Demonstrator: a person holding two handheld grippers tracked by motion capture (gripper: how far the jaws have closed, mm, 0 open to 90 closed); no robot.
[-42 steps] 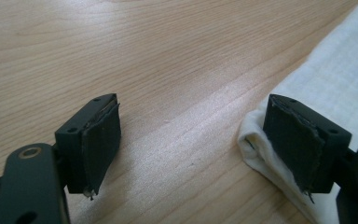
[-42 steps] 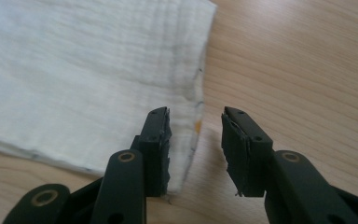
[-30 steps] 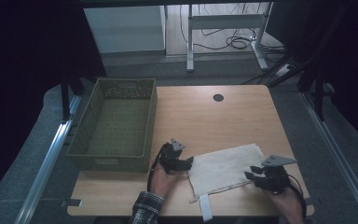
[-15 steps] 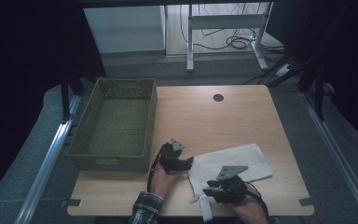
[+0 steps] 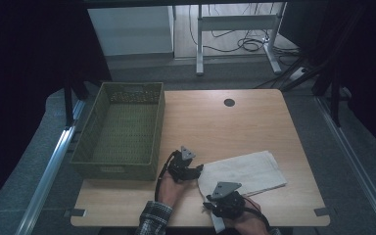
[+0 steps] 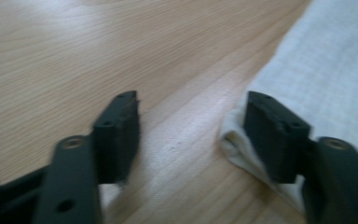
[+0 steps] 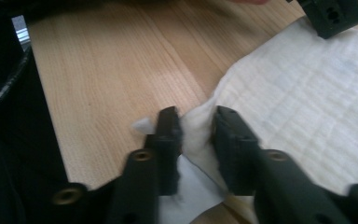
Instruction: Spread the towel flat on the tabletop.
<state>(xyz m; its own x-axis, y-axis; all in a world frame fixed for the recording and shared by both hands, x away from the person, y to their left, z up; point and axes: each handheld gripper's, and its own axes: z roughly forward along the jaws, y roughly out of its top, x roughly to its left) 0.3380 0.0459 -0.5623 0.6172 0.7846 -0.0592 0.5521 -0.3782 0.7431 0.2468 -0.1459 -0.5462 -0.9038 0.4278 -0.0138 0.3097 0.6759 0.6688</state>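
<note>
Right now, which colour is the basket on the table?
Olive green basket, best in the high view.

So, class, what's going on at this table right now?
A person holds a gripper in each hand and works on a white cloth lying on the wooden table. The right gripper has just been closing its jaws, with a bunched edge of the cloth between them. The left gripper has also been closing, with bare wood between its jaws and one jaw at the cloth's corner. A green basket sits to the left.

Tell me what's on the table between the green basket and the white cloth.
In the high view, the left gripper and the hand holding it sit between the green basket and the white cloth, over bare wood; its tips reach the cloth's edge.
</note>
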